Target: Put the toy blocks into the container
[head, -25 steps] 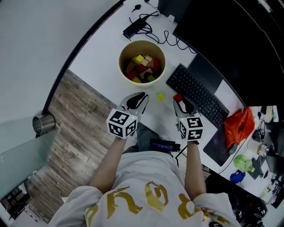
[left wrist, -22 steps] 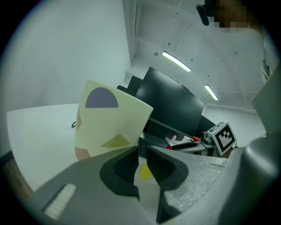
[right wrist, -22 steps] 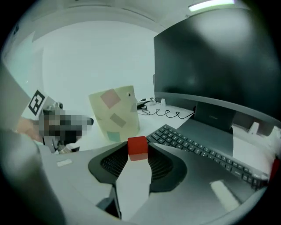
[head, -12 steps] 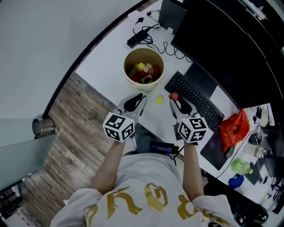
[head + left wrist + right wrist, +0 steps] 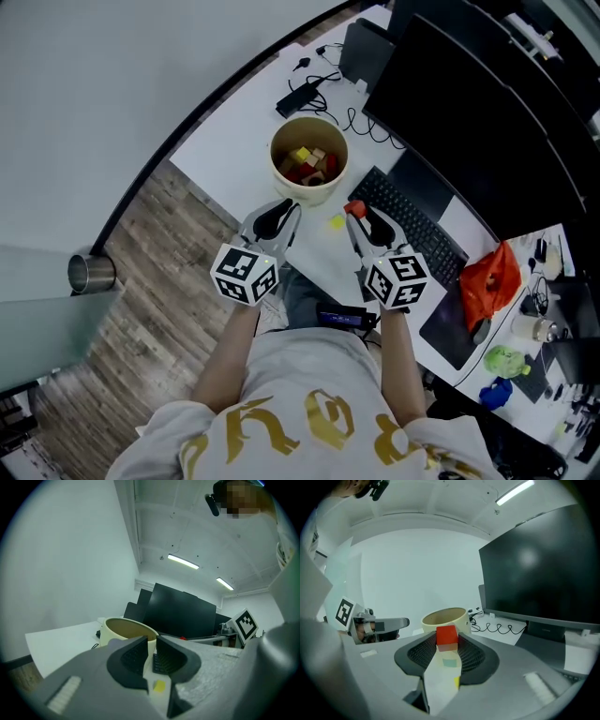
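The right gripper (image 5: 447,643) has its fingers (image 5: 469,654) clenched on a red block (image 5: 446,634), held at their tips, above the white table (image 5: 234,150). The left gripper (image 5: 151,641) grasps nothing; its fingers (image 5: 132,657) stand a narrow slit apart. The cream container (image 5: 307,193) sits just beyond both sets of fingertips and holds a heap of coloured blocks (image 5: 309,167). A small yellow block (image 5: 336,222) lies on the table between the two pairs of fingers, closer to the right pair. A black keyboard (image 5: 417,225) lies just outside the right fingers.
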{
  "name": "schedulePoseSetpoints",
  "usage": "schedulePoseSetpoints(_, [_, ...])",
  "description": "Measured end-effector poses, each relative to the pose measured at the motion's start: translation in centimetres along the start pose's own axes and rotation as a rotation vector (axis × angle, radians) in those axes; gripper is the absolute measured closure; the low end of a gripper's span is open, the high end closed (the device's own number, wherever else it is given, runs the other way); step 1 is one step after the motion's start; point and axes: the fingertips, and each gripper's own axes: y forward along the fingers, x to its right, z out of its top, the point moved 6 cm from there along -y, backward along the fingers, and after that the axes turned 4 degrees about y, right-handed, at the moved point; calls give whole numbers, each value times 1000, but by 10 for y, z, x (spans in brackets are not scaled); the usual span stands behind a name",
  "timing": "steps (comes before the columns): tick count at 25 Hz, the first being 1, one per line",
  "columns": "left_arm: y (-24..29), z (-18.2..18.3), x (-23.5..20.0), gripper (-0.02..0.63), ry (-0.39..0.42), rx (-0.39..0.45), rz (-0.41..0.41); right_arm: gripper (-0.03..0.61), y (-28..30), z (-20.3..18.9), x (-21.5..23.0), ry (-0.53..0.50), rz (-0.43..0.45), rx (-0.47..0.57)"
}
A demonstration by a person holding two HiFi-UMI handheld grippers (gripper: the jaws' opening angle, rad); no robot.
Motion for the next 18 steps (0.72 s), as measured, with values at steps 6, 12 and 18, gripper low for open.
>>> schedulePoseSetpoints(6, [-1, 16, -10, 551, -11, 41, 7, 405, 8, 17, -10, -10, 23, 37])
schedulePoseSetpoints(12, [6, 25, -29, 561, -26, 51, 27, 406, 25, 35, -15, 18, 45, 63])
schedulePoseSetpoints(18, [15, 33, -52, 563, -46, 64, 47, 405, 52, 56, -20, 6, 76, 76])
